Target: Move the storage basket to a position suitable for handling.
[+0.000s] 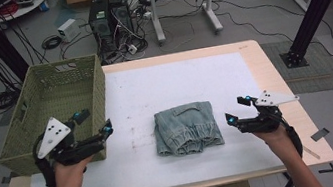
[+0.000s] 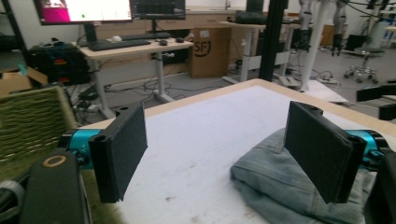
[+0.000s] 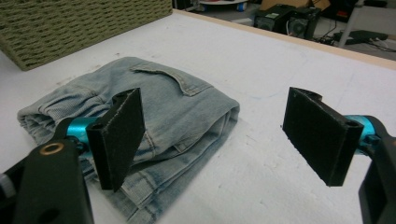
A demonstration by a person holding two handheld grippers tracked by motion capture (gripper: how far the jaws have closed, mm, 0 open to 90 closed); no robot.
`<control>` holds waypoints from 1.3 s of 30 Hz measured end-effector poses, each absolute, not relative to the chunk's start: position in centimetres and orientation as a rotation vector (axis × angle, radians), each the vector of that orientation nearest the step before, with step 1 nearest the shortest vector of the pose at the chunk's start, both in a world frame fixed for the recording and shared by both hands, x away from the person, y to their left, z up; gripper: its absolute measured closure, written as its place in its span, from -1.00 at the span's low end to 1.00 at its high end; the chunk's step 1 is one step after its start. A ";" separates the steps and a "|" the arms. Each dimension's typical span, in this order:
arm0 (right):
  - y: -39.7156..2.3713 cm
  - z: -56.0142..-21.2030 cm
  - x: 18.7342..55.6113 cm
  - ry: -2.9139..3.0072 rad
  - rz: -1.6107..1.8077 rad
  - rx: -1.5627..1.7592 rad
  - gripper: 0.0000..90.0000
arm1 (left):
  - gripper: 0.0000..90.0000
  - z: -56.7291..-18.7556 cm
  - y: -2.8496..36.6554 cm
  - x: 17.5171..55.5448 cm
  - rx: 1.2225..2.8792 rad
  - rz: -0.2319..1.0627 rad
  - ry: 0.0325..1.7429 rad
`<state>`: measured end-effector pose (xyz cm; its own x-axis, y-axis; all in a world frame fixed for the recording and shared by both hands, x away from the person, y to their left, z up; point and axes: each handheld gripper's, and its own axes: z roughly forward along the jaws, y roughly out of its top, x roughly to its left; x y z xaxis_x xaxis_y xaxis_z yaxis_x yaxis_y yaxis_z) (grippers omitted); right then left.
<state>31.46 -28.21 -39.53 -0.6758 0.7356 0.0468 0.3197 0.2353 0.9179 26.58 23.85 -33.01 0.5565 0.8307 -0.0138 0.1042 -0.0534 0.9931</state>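
A folded pair of light-blue jeans [image 1: 188,128] lies near the middle of the white-covered table [image 1: 231,70], a back pocket facing up (the pocket flap is plain in the right gripper view). The left claw [image 1: 92,122] is held above the table's left part, just in front of the near right corner of a woven green basket [image 1: 49,99], with its jaws spread wide and nothing between them; in the left gripper view the jeans [image 2: 275,179] lie low on the right, partly behind the right-hand jaw. The right claw [image 1: 237,109] is on the other side of the jeans, near them but apart, its jaws likewise released and empty. In the right gripper view the jeans [image 3: 154,105] lie behind the left-hand jaw, with the basket [image 3: 70,23] beyond them at the upper left.
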 end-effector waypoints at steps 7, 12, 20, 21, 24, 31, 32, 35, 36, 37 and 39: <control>-28.8 -39.5 31.5 2.101 1.432 0.985 -0.53 | -0.52 -32.7 27.2 26.3 1.520 0.763 0.892; -28.8 -39.7 31.5 2.103 1.431 0.988 -0.53 | -0.52 -32.8 29.4 26.4 1.516 0.787 0.942; -28.9 -39.7 31.5 2.096 1.437 1.001 -0.53 | -0.52 -32.9 32.7 26.1 1.472 0.802 1.002; -29.0 -39.7 31.5 2.096 1.437 1.001 -0.53 | -0.52 -32.8 33.1 26.0 1.465 0.803 1.014; -29.0 -39.7 31.5 2.099 1.433 1.003 -0.53 | -0.52 -32.6 34.3 26.0 1.453 0.816 1.029; -28.7 -39.8 31.5 2.106 1.426 1.004 -0.53 | -0.51 -32.4 37.3 25.9 1.451 0.861 1.075; -28.7 -39.8 31.5 2.106 1.425 1.006 -0.53 | -0.50 -32.4 37.6 25.9 1.454 0.863 1.080; -28.6 -39.9 31.5 2.108 1.424 1.005 -0.53 | -0.47 -32.6 38.7 26.0 1.452 0.878 1.117; -28.6 -39.9 31.4 2.108 1.424 1.004 -0.53 | -0.45 -32.8 39.2 26.0 1.453 0.882 1.131; -28.6 -39.9 31.4 2.108 1.422 1.006 -0.53 | -0.42 -33.0 39.4 26.0 1.454 0.884 1.140; -28.6 -39.9 31.4 2.110 1.418 1.010 -0.53 | -0.42 -33.4 40.1 26.2 1.447 0.887 1.174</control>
